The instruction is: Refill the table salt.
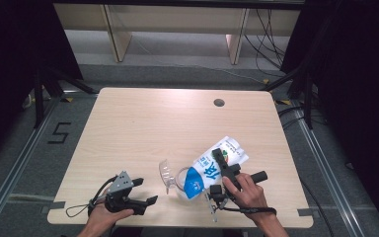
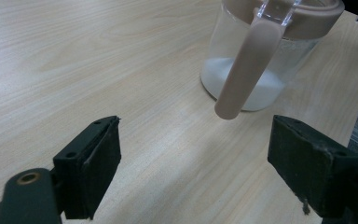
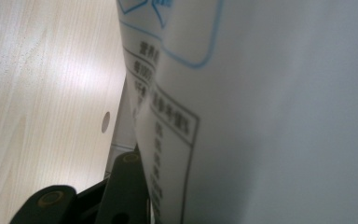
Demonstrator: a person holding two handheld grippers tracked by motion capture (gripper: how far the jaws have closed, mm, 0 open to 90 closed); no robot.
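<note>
Right gripper (image 1: 225,168) clamps a soft white-and-blue printed bag (image 1: 212,168), tilted mouth-down over a clear round jug (image 1: 182,185); white powder, probably, lies in its base. Left gripper (image 1: 140,190) rests near the table's (image 1: 143,123) front edge, jaws spread and holding nothing, the jug's beige handle (image 2: 247,70) just beyond them. Bare pale wood lies open behind.

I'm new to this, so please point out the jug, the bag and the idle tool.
jug (image 2: 261,74), left gripper view, on its handle.
bag (image 1: 227,150), high view, on its white upper part.
left tool (image 1: 145,191), high view, between its open jaws.
</note>
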